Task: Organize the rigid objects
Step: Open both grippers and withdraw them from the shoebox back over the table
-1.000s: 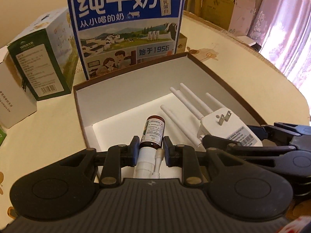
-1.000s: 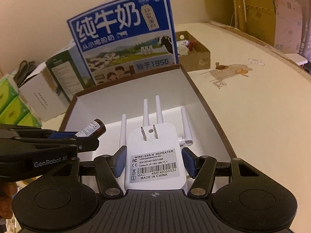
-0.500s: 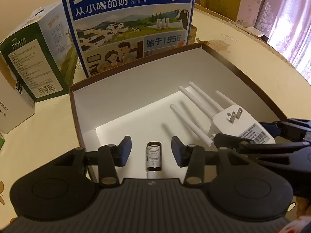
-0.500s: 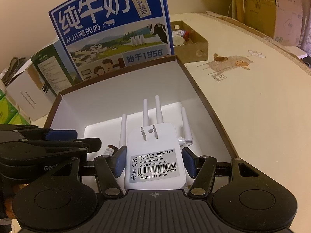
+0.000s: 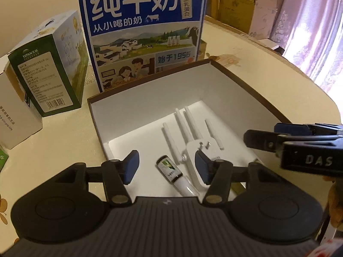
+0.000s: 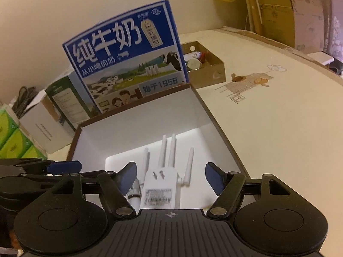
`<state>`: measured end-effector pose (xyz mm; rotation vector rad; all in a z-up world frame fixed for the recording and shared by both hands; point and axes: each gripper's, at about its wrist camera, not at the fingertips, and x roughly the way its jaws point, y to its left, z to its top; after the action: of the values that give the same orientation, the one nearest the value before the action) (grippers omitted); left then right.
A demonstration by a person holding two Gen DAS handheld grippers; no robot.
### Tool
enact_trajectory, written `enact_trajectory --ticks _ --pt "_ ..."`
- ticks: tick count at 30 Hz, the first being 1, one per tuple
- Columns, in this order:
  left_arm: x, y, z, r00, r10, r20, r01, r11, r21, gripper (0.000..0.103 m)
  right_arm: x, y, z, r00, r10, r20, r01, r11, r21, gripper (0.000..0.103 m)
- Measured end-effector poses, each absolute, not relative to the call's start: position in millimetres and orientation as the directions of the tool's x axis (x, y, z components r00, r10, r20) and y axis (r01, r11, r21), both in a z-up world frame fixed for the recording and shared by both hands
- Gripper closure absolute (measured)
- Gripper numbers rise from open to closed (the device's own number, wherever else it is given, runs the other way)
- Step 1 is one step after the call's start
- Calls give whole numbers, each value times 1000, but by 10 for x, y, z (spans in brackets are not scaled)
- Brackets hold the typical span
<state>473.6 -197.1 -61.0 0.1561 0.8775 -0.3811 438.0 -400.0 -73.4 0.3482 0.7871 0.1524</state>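
Note:
A brown-rimmed box point(image 5: 150, 90) with a white inside lies on the table. In it lie a small brown spray bottle point(image 5: 171, 170) and a white wireless repeater point(image 5: 198, 147) with several antennas. My left gripper point(image 5: 167, 167) is open above the box's near end, over the bottle. My right gripper point(image 6: 170, 176) is open above the repeater point(image 6: 159, 189), which lies flat, plug side up. The box rim point(image 6: 205, 107) and part of the bottle point(image 6: 134, 191) show in the right wrist view. Each gripper shows at the other view's edge.
A tall blue milk carton point(image 5: 141, 30) stands right behind the box. A green and white carton point(image 5: 49, 72) and a white box point(image 5: 15, 124) stand at left. A small cardboard tray point(image 6: 205, 66) of items sits behind at right. Green packs point(image 6: 12, 141) lie at far left.
Both grippers have let go and opened. The bottle and the repeater now lie in the box. Both grippers have risen and drawn back a little.

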Motion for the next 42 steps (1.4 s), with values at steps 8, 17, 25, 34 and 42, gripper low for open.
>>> enact_trajectory --ticks 8,17,25,34,42 --pt "4378 -1860 -401 588 -307 -748 400 914 -60 49 3895 -3988 -569 705 253 -663 -3 935 354 31" --pt "3904 -1712 -113 611 -328 -721 390 917 -87 48 3458 -3896 -299 731 234 -641 0 939 343 31" --pt "3454 -1440 81 643 -323 -695 353 930 -105 48 3089 -3731 -106 749 235 -620 -5 937 349 31" --pt "3008 -1040 233 670 -295 -681 319 943 -95 48 2719 -3485 -48 737 272 -619 -42 932 360 31" --pt "2594 -684 291 692 -280 -666 265 956 -127 48 2459 -3124 -10 714 329 -618 -118 927 356 31"
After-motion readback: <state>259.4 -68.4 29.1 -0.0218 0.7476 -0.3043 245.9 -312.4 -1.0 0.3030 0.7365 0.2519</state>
